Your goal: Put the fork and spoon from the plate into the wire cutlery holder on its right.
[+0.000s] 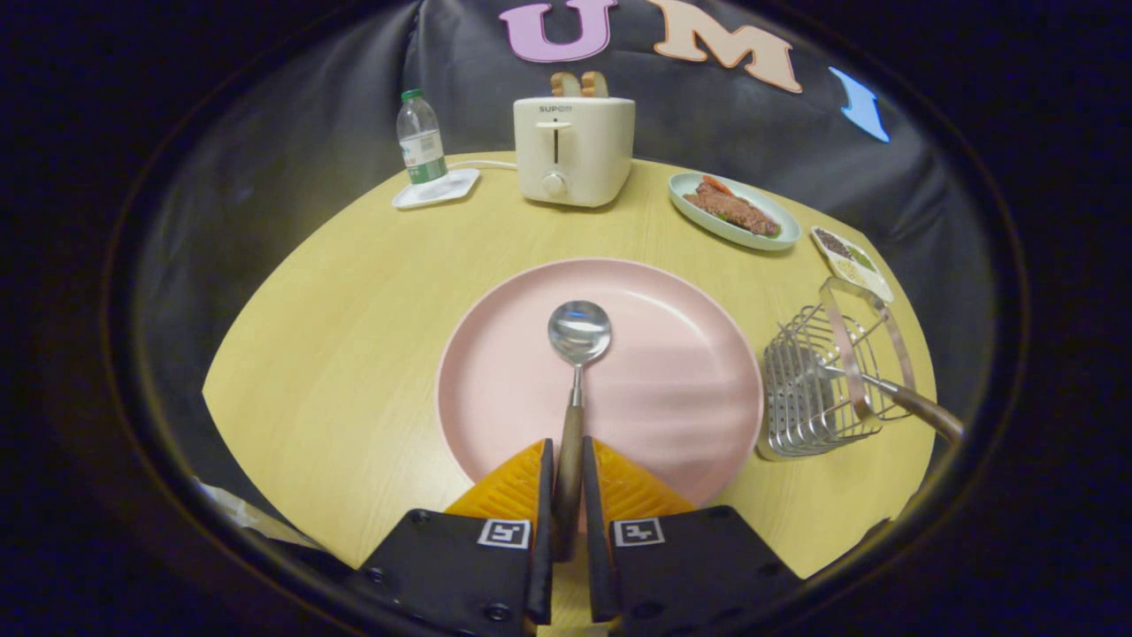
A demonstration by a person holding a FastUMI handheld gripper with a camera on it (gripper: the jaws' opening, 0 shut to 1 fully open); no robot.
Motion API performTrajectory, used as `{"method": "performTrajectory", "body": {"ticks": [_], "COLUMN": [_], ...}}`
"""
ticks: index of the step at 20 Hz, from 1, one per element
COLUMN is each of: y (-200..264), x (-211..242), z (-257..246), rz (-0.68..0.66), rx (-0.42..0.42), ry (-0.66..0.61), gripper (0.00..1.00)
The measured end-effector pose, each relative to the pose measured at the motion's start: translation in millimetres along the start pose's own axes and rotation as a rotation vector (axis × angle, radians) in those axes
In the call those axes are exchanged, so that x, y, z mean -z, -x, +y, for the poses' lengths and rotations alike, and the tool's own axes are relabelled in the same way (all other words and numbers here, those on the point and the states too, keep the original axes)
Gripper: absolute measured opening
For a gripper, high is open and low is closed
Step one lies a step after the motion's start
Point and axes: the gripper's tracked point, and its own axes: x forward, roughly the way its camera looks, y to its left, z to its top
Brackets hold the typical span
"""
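A spoon point(577, 354) with a steel bowl and a dark wooden handle lies over the pink plate point(672, 372), its bowl pointing away from me. My gripper point(567, 460) is shut on the spoon's handle, both fingers pressing its sides near the plate's near rim. To the right of the plate stands the wire cutlery holder point(818, 380). A fork point(893, 398) with a wooden handle is in the holder, its handle leaning out to the right.
A round wooden table point(354, 354) carries everything. Far behind stand a white toaster point(573, 149) with bread, a water bottle point(421, 137) on a white coaster, an oval dish of food point(734, 211) and a small tray point(851, 261) of seeds.
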Motion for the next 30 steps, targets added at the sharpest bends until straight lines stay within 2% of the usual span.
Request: {"method": "performTrajectory", "body": {"ticks": [3,11,15,19,30], "y": [5.3,33.3,55.8,76.6,116.7], "x": [-3.9,-23.6,-35.4,-46.4,-60.5], "z": [1.0,-21.2,-35.8,-66.3,-151.7], "rz": [-0.025,0.042,0.084,0.140,0.269], "rx": [-0.012,-0.048,-0.099,-0.124,-0.107], "ry": [-0.005,0.074,0.073,0.044,0.068], "gripper": [0.06,0.06,0.06,0.06,0.06]}}
